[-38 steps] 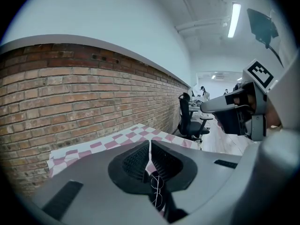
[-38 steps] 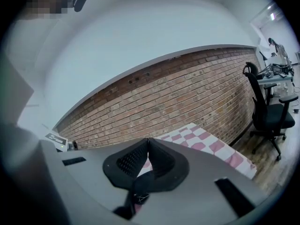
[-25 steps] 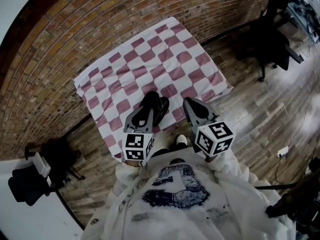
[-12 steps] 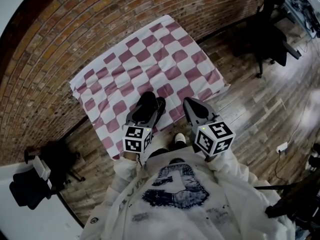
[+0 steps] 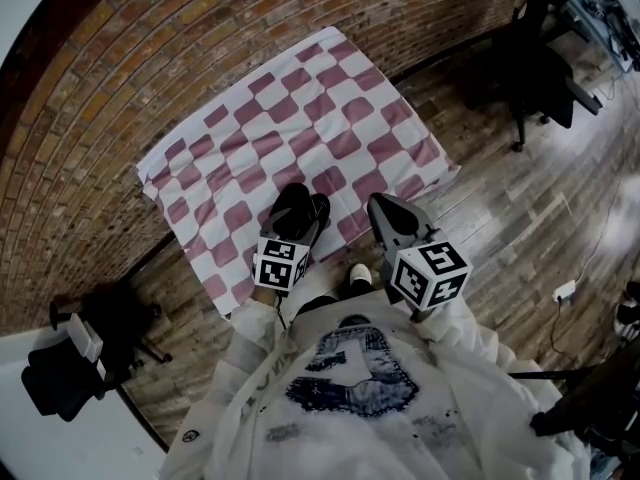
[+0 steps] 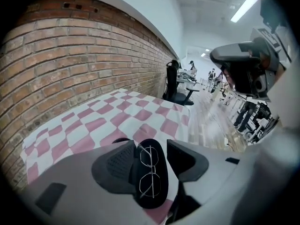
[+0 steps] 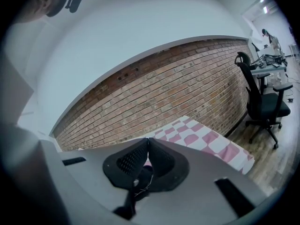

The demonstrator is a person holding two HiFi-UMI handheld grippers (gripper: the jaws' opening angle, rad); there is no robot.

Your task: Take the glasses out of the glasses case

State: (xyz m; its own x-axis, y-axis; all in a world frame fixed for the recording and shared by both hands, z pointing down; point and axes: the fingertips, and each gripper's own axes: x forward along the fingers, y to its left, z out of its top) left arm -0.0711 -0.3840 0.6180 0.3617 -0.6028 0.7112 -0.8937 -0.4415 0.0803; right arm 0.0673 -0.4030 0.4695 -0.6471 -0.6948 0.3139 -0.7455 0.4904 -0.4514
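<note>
Lying open on the checkered cloth (image 5: 300, 118), the glasses case (image 6: 153, 200) is cradling thin wire-rimmed glasses (image 6: 150, 170), likely light and easily bent, so gripping the bridge seems safest. The left gripper (image 6: 151, 145) has just been spreading its fingers, straddling the case without pinching it. The right gripper (image 7: 148, 142) is keeping its fingers pressed together.

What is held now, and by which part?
Nothing. The left gripper, fingers just opening, apart over the glasses in the case; right gripper is shut, empty.
</note>
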